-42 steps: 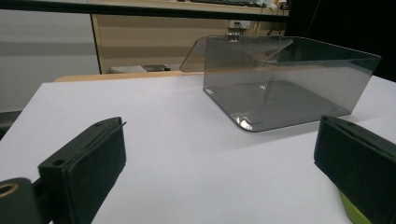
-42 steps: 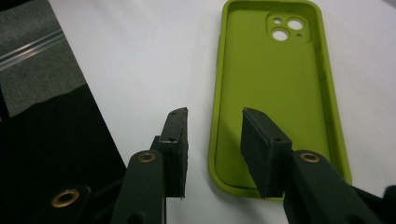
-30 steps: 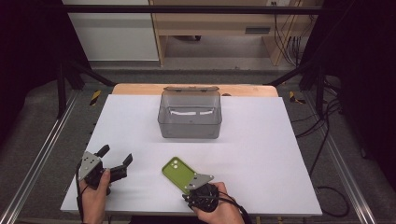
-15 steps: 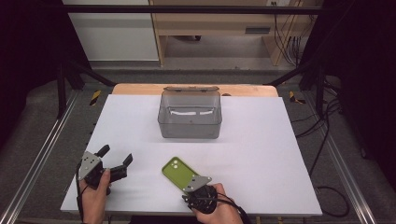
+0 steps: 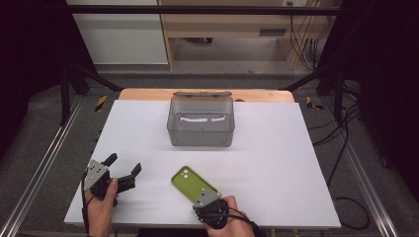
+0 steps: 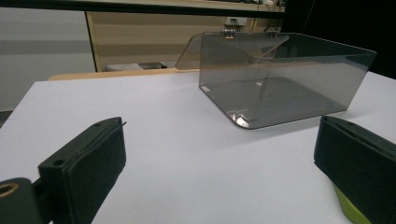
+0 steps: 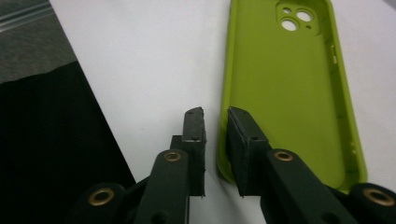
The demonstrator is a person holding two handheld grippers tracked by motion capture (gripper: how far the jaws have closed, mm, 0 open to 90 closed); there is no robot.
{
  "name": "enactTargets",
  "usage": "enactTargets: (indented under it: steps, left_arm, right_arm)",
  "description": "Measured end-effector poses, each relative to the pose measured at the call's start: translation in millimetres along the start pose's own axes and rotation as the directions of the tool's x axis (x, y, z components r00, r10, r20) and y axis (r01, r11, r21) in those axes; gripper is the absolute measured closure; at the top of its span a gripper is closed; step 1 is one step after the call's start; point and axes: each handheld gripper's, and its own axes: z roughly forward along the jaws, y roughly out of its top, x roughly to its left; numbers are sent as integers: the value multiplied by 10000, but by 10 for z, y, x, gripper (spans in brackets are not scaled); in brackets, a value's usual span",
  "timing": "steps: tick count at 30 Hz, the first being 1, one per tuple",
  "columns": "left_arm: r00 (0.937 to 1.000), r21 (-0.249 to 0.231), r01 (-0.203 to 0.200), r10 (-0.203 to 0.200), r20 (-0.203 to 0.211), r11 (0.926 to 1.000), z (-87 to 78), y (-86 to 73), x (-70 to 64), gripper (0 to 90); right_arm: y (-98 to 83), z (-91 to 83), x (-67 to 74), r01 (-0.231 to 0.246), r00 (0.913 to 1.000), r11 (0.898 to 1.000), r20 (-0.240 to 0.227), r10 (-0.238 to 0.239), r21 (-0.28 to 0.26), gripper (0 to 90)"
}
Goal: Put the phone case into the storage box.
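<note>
In the right gripper view, the right gripper's (image 7: 215, 135) jaws have just been closing and now stand a narrow gap apart over the near edge of the green case (image 7: 289, 88). The case wall sits between them, but pad contact cannot be told. The left gripper (image 5: 122, 168), lower left of the high view, is wide open and holds nothing. Against the earlier high view, neither hand nor case has shifted. The case (image 5: 194, 183) lies flat, hollow side up, at lower centre of the table (image 5: 276, 148). Its long axis runs diagonally, camera cutout toward the upper left.

Right tongs (image 7: 215, 122) closing (narrow gap left); left tongs (image 6: 219, 158) wide apart.
</note>
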Motion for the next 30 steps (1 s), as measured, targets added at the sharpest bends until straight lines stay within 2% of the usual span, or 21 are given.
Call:
enactTargets:
  steps: [4,9,12,16,18,20,23,25,27,28,30]
  left_arm:
    - [10000,32,-16,16,13,10000,2,-2,-2,21]
    - [10000,69,-30,30,6,10000,6,-3,-6,22]
    - [9999,109,75,-77,117,9999,6,-2,-17,24]
    - [9995,149,163,-167,251,9998,-9,13,-48,25]
    - [9990,179,187,-194,410,9997,-19,35,-62,24]
    - [9983,250,208,-222,544,9995,-27,52,-74,20]
    - [9973,363,199,-224,701,9991,-55,98,-117,20]
    - [9950,174,533,-546,836,9984,-94,159,-178,20]
    - [9936,122,568,-577,974,9983,-112,251,-274,17]
    - [9934,69,511,-515,1027,9987,-111,284,-310,17]
    - [9929,87,305,-312,1143,9995,-98,359,-406,15]
  right_arm:
    - [-19,1,9,221,9993,9997,293,-217,-109,848]
    - [-41,2,0,120,9996,9995,270,-111,-304,860]
    - [-56,1,-36,-224,9997,9988,-14,223,-440,876]
    - [-117,1,-153,-961,9941,9915,-581,912,-880,879]
    - [-143,-21,-218,-1561,9850,9794,-942,1446,-1284,879]
    - [-149,-56,-276,-1857,9793,9676,-1133,1679,-1709,879]
    - [-137,-130,-364,-2226,9715,9367,-1419,1900,-2701,880]
    - [-118,-178,-395,-2226,9727,9241,-1343,1891,-3108,880]
    - [-94,-256,-432,-2113,9762,9039,-1266,1761,-3720,879]
    - [-81,-302,-454,-2072,9776,8916,-1199,1731,-4026,879]
    - [-68,-353,-490,-2013,9793,8785,-1069,1716,-4332,879]
